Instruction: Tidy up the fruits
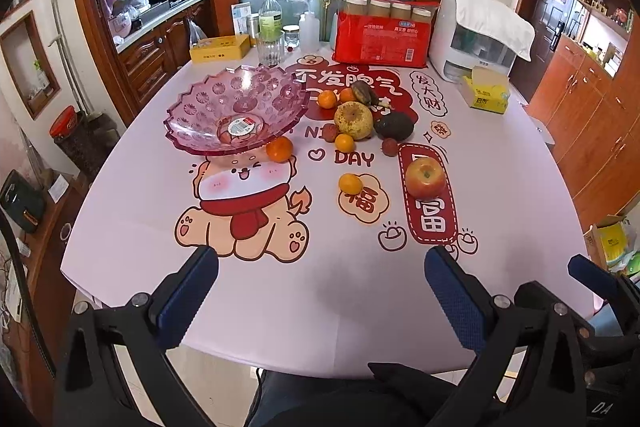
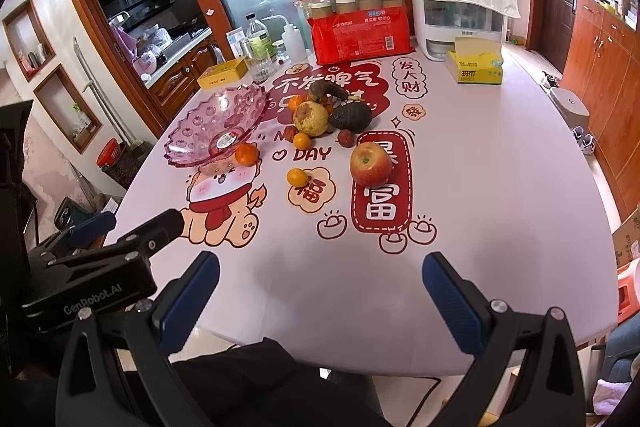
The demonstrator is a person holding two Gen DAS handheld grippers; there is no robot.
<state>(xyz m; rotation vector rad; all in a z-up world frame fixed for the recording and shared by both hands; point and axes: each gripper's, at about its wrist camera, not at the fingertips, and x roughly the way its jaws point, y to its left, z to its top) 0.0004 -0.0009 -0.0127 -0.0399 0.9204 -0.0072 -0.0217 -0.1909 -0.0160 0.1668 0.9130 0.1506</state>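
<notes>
Left of centre, an empty pink plastic fruit bowl (image 1: 236, 109) stands on the worktop (image 1: 132, 247), a mandarin (image 1: 279, 149) just beside its near rim. At centre, a blemished yellow pear (image 1: 353, 120), an avocado (image 1: 394, 125), a darkened banana (image 1: 363, 91) and small mandarins form a cluster. Right of centre lies a red apple (image 1: 425, 179). Along the lower edge, left tongs (image 1: 320, 291) and right tongs (image 2: 320, 291) hang apart, empty, above the worktop's near edge.
</notes>
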